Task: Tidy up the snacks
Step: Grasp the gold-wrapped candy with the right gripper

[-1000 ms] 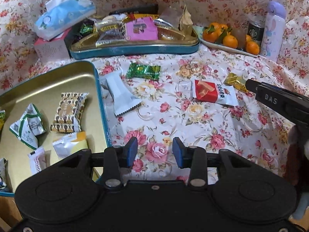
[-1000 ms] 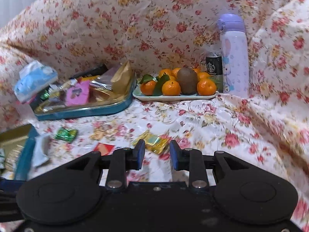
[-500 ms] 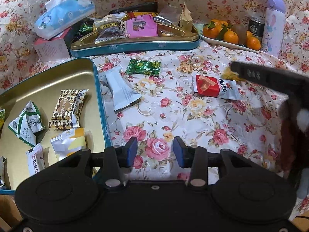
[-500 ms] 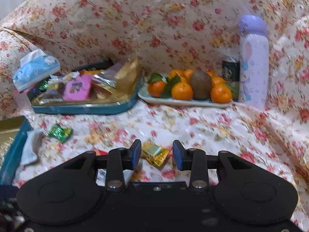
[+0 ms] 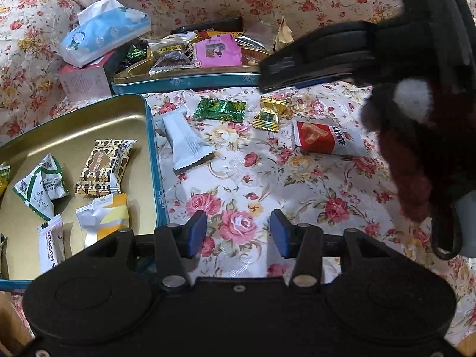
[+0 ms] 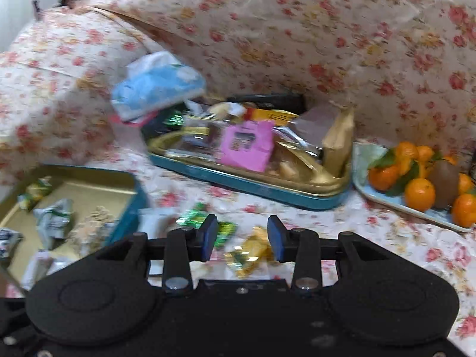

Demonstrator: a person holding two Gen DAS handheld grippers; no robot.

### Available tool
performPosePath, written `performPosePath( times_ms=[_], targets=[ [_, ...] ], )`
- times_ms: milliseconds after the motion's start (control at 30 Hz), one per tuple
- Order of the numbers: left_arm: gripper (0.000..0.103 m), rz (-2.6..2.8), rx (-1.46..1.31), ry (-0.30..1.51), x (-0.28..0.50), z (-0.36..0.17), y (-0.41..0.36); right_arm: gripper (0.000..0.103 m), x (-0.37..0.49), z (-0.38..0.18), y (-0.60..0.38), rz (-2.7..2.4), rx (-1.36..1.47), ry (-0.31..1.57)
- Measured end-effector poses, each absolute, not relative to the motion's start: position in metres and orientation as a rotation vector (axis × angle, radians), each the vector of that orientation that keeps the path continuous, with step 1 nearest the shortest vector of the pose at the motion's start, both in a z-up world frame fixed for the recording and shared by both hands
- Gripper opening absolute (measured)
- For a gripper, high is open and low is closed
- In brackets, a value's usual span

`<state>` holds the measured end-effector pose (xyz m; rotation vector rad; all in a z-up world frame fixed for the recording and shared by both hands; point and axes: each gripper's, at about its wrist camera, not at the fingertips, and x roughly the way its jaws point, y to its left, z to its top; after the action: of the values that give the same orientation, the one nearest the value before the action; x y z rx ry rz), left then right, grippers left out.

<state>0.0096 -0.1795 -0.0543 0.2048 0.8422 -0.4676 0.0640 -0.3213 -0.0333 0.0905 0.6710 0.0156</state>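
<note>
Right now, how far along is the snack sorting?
Done: several wrapped snacks lie in the open tin. In hand: nothing; the left tongs are opening over bare cloth, and the right tongs are open above the gold candy. Left on the cloth: the gold candy, green candy, white packet and red-and-white packet.
</note>
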Motion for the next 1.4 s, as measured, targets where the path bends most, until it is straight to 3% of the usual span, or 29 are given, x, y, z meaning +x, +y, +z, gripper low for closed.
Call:
performPosePath(
  times_ms=[300,900,1100,1167,1400],
  targets=[
    [0.055,-0.468,0.197,0.835,0.008,-0.056,-0.178,0.041,0.032,-0.04,-0.368,-0.126,0.222,0.69],
    [0.055,-0.455,0.197,0.832,0.006,-0.056,-0.179,0.04,0.085,-0.059,-0.314,-0.037,0.183,0.827],
    [0.055,-0.454,0.196,0.837,0.007,-0.056,-0.179,0.029,0.079,-0.061,-0.314,-0.07,0.118,0.796],
    [0.055,-0.454,0.195,0.841,0.008,-0.056,-0.179,0.02,0.071,-0.059,-0.316,-0.088,0.096,0.76],
    [0.055,-0.445,0.191,0.86,0.011,-0.055,-0.18,0.02,0.02,-0.043,-0.343,-0.203,0.119,0.6]
  ],
)
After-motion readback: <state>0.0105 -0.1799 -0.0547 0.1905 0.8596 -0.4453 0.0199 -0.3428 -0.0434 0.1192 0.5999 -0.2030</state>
